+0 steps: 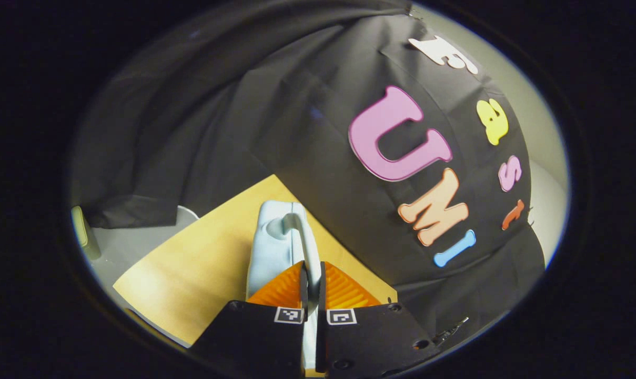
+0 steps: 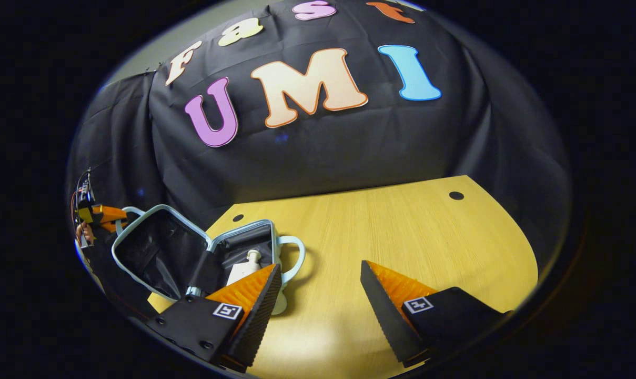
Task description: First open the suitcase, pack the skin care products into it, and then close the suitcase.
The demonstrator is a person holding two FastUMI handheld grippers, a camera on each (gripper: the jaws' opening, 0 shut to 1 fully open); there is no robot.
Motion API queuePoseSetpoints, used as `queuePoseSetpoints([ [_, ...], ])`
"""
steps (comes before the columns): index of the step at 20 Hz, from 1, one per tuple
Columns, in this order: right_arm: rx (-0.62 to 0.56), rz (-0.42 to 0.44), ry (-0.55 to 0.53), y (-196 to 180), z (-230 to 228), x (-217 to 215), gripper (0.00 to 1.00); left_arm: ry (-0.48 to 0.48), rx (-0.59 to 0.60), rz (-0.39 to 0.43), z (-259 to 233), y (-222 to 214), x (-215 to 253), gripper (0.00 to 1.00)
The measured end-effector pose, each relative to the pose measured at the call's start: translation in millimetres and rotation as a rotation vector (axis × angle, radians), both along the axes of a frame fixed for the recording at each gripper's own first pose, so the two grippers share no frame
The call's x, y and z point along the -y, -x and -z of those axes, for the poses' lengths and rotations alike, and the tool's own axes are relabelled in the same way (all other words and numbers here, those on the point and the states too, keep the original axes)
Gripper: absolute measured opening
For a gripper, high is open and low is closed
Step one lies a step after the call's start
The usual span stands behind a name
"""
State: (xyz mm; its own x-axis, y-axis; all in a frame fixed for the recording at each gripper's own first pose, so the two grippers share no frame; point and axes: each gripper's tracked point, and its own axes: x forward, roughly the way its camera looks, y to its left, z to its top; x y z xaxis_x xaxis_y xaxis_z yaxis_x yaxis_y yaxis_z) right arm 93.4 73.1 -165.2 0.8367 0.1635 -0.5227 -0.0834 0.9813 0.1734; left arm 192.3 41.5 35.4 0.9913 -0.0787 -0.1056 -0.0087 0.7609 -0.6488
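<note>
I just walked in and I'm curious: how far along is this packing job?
The suitcase lies open with a bottle already inside. The left gripper is clamped on the lid's handle; the right gripper is open over the table. Closing remains.

Left gripper (image 1: 312, 276) fingers nearly closed, clamped on something; right gripper (image 2: 320, 287) fingers spread wide
</note>
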Motion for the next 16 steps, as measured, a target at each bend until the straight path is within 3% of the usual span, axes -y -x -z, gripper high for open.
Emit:
queuePoseSetpoints([
  [8, 0.01, 0.053, -0.056, 5, 2, 47, 0.95, -0.075, 0.019, 0.207, -24, -54, 136, 0.02],
  [16, 0.038, 0.173, -0.064, 11, -10, 115, 0.95, -0.084, -0.113, 0.402, 35, -130, 258, 0.02],
])
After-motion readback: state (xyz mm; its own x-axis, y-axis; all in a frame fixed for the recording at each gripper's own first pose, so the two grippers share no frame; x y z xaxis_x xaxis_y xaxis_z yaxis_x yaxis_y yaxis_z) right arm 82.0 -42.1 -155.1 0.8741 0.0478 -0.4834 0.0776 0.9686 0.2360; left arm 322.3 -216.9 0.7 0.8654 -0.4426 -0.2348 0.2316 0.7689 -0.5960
